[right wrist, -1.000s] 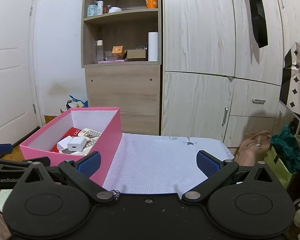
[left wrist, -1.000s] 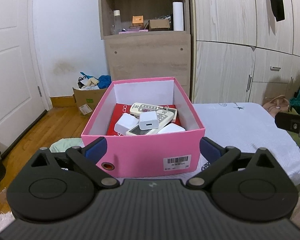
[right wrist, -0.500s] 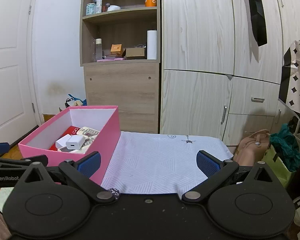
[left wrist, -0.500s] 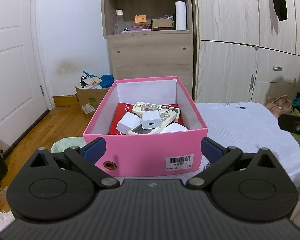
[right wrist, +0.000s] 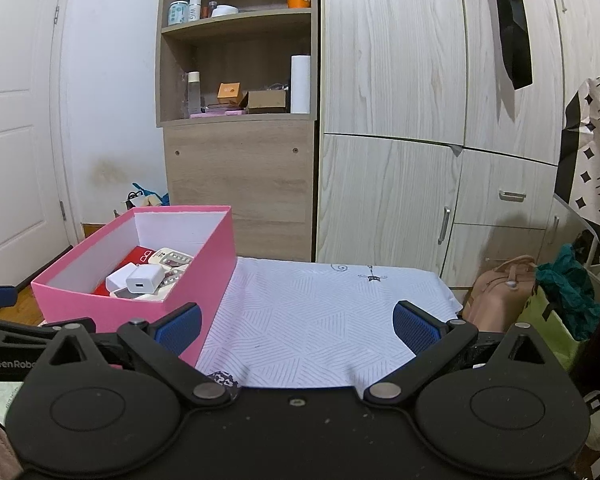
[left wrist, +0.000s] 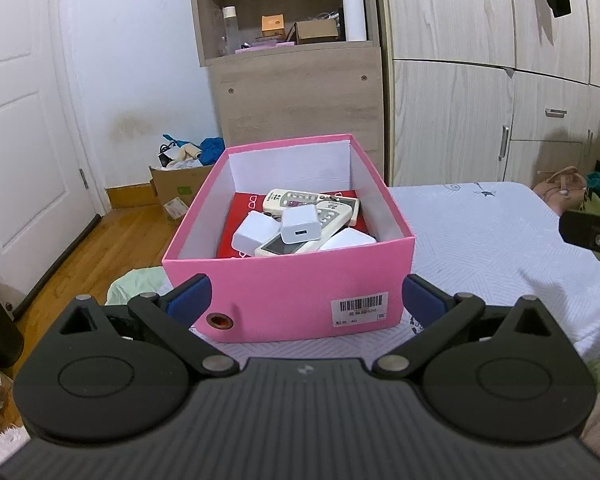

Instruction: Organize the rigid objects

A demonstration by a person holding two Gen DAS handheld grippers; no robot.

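From the left wrist, the left gripper (left wrist: 304,298) hung empty, fingers wide apart, just before the pink box (left wrist: 288,280), which held chargers (left wrist: 300,229) and remotes (left wrist: 296,200).

From the right wrist, the right gripper (right wrist: 296,326) was likewise spread and empty, the box (right wrist: 204,264) to its left.

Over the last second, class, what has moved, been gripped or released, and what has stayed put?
Nothing was gripped or released. Both views shift only slightly. The left gripper and right gripper stay open and empty; the chargers and remotes lie unchanged in the pink box.
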